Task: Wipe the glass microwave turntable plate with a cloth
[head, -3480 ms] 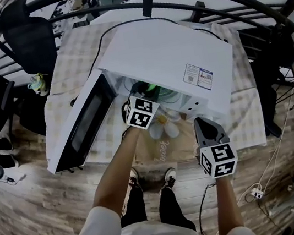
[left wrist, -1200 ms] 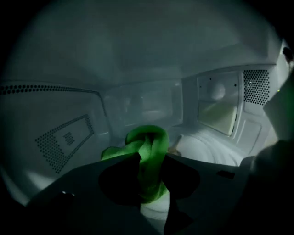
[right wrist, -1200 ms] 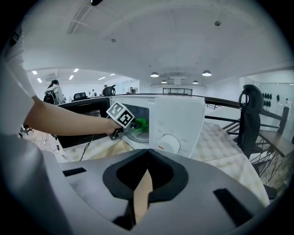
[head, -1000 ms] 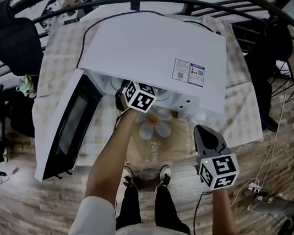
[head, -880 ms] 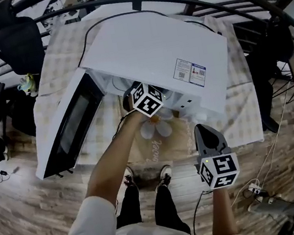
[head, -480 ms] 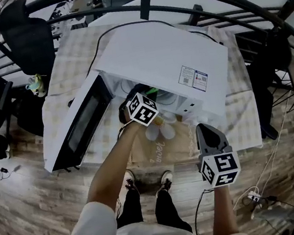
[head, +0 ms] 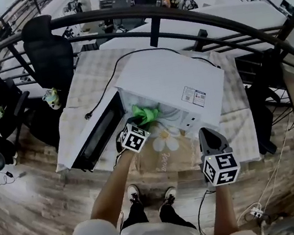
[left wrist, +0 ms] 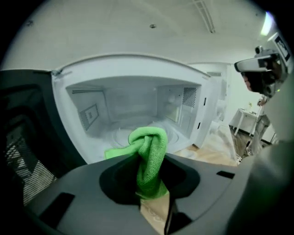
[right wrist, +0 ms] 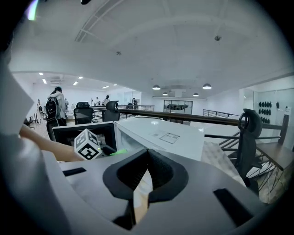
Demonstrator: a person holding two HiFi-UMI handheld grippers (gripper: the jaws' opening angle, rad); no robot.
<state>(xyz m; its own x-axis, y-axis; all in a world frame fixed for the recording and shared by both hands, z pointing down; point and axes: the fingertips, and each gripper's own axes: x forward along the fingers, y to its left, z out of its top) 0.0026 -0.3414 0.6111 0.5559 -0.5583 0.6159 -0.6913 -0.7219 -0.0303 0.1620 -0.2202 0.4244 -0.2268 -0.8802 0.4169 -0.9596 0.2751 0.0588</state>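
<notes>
A white microwave [head: 169,85] stands with its door [head: 98,133] swung open to the left. In the left gripper view the glass turntable plate [left wrist: 120,135] lies on the cavity floor, faint and partly hidden behind the cloth. My left gripper [head: 138,124] [left wrist: 149,158] is shut on a bunched green cloth [head: 145,113] [left wrist: 149,153], held just in front of the cavity mouth and off the plate. My right gripper [head: 208,133] [right wrist: 148,153] is shut on nothing, low at the right, in front of the microwave's control side.
The microwave sits on a checked tablecloth [head: 92,76] with a flower-print mat [head: 164,139] before it. A black cable [head: 108,76] runs off its back left. A curved black railing [head: 147,16] and office chairs [head: 46,50] stand behind; wooden floor lies below.
My left gripper has drawn back with the green cloth, from inside the cavity to just outside its mouth. The head view has lifted and widened. The right gripper has stayed put.
</notes>
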